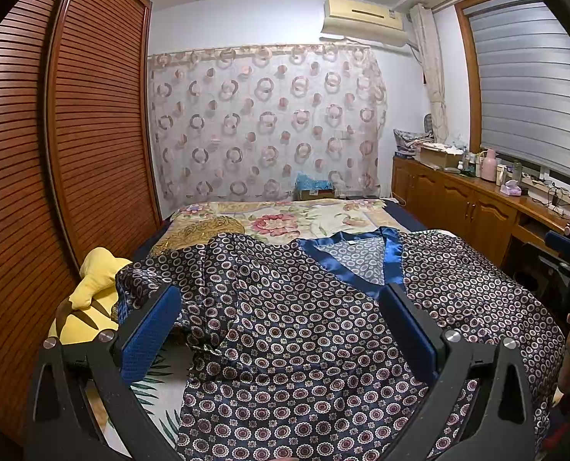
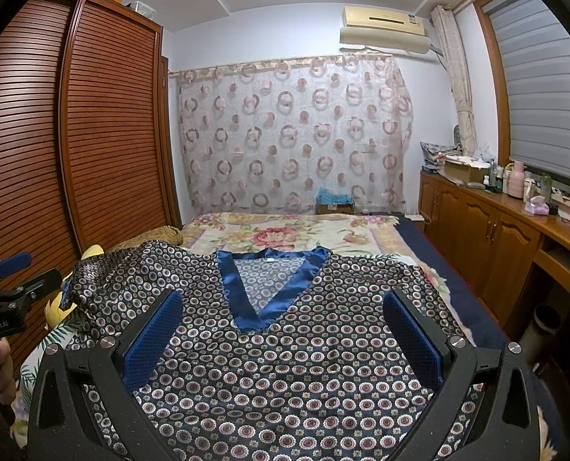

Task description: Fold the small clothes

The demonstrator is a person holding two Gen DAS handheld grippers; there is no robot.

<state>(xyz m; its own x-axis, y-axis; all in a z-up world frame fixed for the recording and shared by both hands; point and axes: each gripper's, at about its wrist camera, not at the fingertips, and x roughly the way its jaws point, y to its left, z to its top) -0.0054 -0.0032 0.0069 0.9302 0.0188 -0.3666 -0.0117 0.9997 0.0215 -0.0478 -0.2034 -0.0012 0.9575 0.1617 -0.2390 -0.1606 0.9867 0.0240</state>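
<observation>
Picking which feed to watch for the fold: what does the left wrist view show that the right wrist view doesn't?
Left wrist only: most of the yellow plush toy by the bunched left sleeve.
Right wrist only: the right sleeve lying flat, and the whole blue V-neck trim.
Both: the patterned top spread on the bed, each gripper open above it, holding nothing.

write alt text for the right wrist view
A dark patterned top with a blue V-neck trim lies spread flat on a floral bedspread, seen between the open fingers of the right gripper. The left gripper shows at the left edge, by a louvred wardrobe.
</observation>
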